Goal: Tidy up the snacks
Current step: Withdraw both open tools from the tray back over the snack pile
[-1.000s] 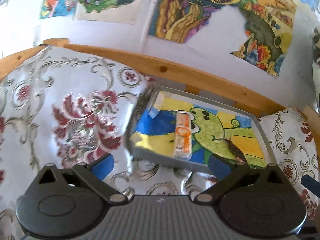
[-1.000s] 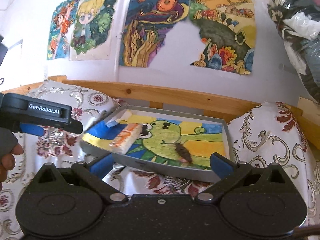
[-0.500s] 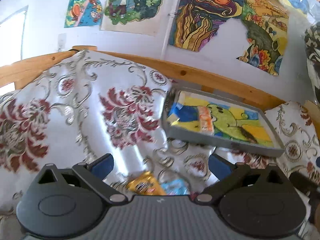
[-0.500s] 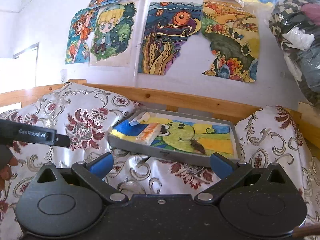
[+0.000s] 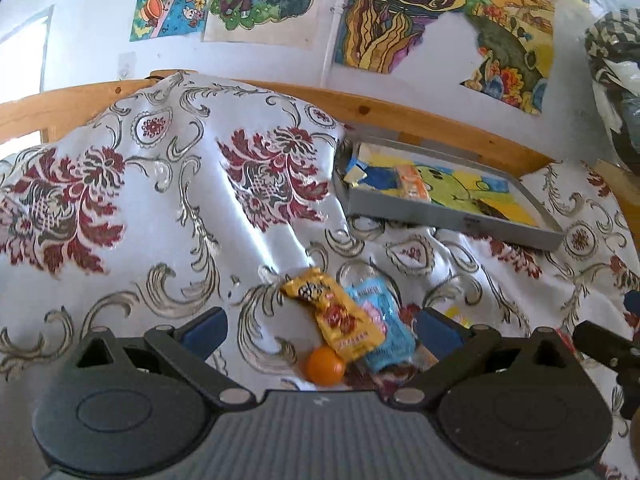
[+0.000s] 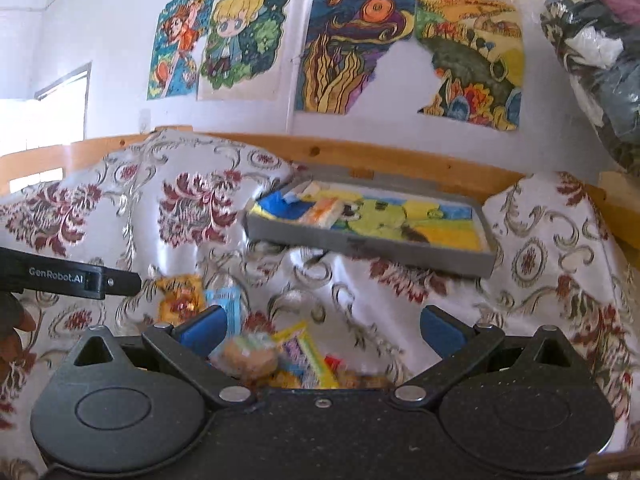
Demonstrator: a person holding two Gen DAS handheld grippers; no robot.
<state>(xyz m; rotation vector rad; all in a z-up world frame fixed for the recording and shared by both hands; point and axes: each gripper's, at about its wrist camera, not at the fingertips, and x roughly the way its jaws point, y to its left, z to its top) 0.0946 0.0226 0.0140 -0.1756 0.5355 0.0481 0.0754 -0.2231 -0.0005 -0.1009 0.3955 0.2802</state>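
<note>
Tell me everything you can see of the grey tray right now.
The grey tray is a shallow rectangular box with low walls, plastic or metal by its look. It rests slightly tilted on the floral cloth, near the wooden rail. A colourful cartoon drawing lines its floor. One orange-and-white snack packet lies inside, left of middle, beside a small dark item I cannot identify. Neither gripper touches it.

Motion blur is smearing the snack packets [image 6: 280, 356] beside the right gripper's fingers, leaving labels unreadable; the gripper body is hiding the pile's near edge, while a blue packet [image 5: 384, 328] is lying half-covered.
</note>
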